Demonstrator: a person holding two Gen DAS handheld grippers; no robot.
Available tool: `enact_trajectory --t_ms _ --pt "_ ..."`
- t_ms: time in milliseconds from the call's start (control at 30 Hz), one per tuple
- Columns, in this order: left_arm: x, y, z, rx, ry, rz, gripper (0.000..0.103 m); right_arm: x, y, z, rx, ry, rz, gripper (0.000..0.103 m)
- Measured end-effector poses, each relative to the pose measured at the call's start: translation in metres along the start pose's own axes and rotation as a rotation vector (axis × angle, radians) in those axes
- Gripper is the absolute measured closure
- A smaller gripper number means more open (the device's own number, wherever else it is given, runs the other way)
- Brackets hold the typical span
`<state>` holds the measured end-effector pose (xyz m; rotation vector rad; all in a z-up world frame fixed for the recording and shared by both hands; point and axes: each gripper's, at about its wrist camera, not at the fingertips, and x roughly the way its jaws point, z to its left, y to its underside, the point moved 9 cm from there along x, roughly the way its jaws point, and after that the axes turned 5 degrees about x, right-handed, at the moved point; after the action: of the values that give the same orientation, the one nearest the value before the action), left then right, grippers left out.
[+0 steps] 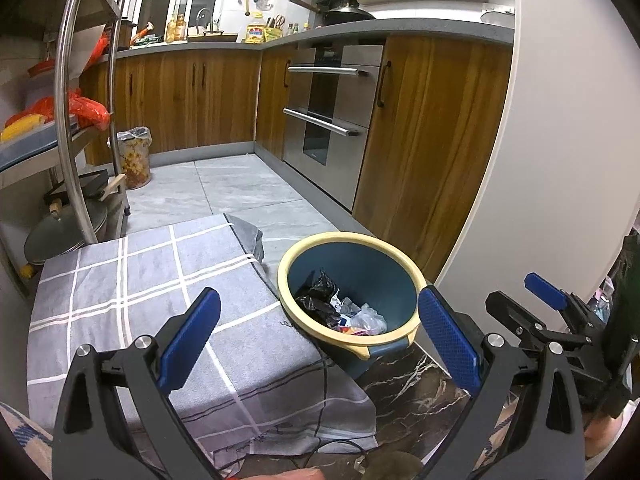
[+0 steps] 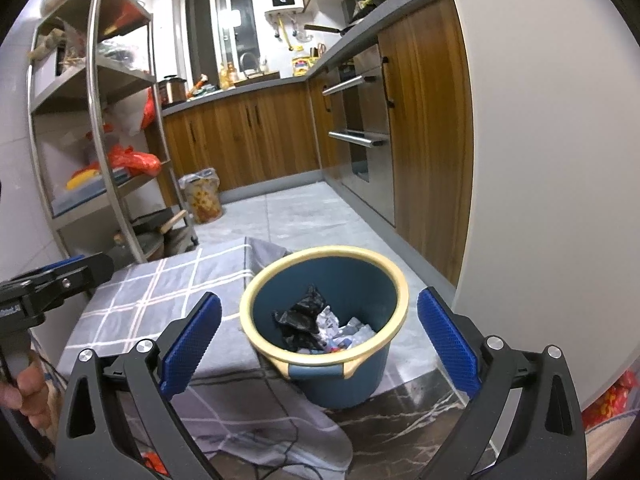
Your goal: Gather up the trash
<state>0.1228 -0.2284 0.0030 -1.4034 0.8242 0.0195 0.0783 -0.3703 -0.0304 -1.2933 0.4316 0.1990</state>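
A blue trash bin with a cream rim (image 1: 400, 256) (image 2: 394, 280) stands on the floor beside a low surface covered by a grey checked cloth (image 1: 140, 280) (image 2: 160, 292). Inside it lie a crumpled black bag (image 1: 320, 296) (image 2: 300, 316) and white wrappers (image 1: 368, 316) (image 2: 344, 332). My left gripper (image 1: 320, 344) is open and empty, above the cloth's right edge and the bin. My right gripper (image 2: 320, 344) is open and empty, just in front of the bin. The right gripper also shows in the left wrist view (image 1: 536, 300), and the left gripper shows in the right wrist view (image 2: 52, 280).
Wooden kitchen cabinets (image 1: 192, 100) and a steel oven (image 1: 328, 120) line the back and right. A metal shelf rack (image 2: 92, 120) stands at left. A second lined bin (image 1: 136, 156) stands by it. A white wall (image 2: 540, 160) rises at right. Grey floor tiles (image 1: 240, 188) lie beyond.
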Motion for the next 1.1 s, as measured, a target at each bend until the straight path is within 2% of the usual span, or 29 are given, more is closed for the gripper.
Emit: enact_trajectory --t_ms 1100 --pt "-0.0011 0.0027 -0.0027 0.023 0.002 0.006 0.006 -0.0005 0.0011 -0.0019 0.002 0.001 0.003 0.005"
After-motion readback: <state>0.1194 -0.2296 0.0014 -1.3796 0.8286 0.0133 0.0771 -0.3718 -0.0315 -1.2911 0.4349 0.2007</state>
